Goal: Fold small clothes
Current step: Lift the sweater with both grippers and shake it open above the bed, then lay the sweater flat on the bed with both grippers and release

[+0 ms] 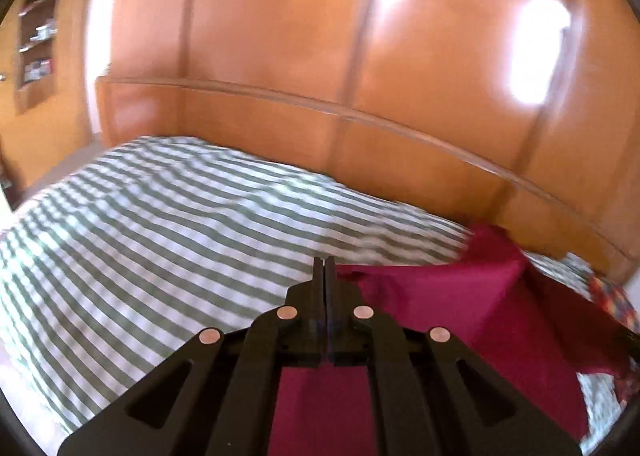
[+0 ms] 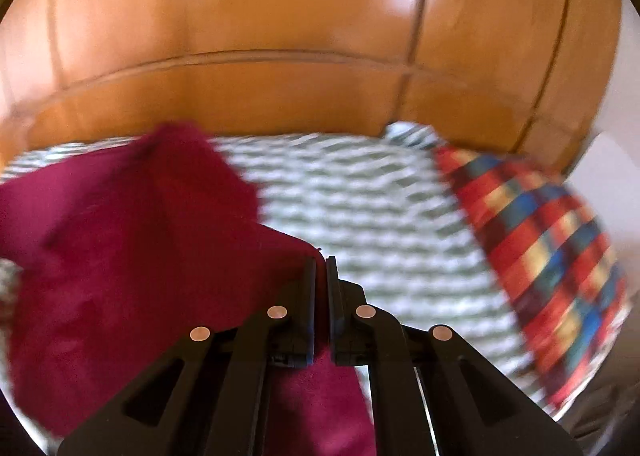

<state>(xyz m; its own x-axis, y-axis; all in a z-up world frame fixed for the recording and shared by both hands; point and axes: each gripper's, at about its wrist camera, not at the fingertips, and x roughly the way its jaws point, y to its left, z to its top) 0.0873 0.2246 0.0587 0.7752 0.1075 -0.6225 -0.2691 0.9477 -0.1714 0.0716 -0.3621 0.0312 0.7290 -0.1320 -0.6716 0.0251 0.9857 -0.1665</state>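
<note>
A dark red garment (image 1: 440, 296) is lifted off the striped bed cover (image 1: 160, 236). My left gripper (image 1: 324, 262) is shut on one edge of it, and the cloth stretches to the right from the tips and hangs under the fingers. In the right wrist view my right gripper (image 2: 320, 262) is shut on a corner of the same dark red garment (image 2: 140, 236), which spreads to the left and drapes below the jaws. Both views are blurred by motion. How the cloth lies between the two grippers is partly hidden.
A red, blue and yellow checked cloth (image 2: 540, 248) lies on the striped cover (image 2: 360, 216) to the right, and its edge shows at the far right as the checked cloth (image 1: 612, 296). Glossy wooden panels (image 1: 320, 56) rise behind the bed. An open shelf (image 1: 38, 36) stands far left.
</note>
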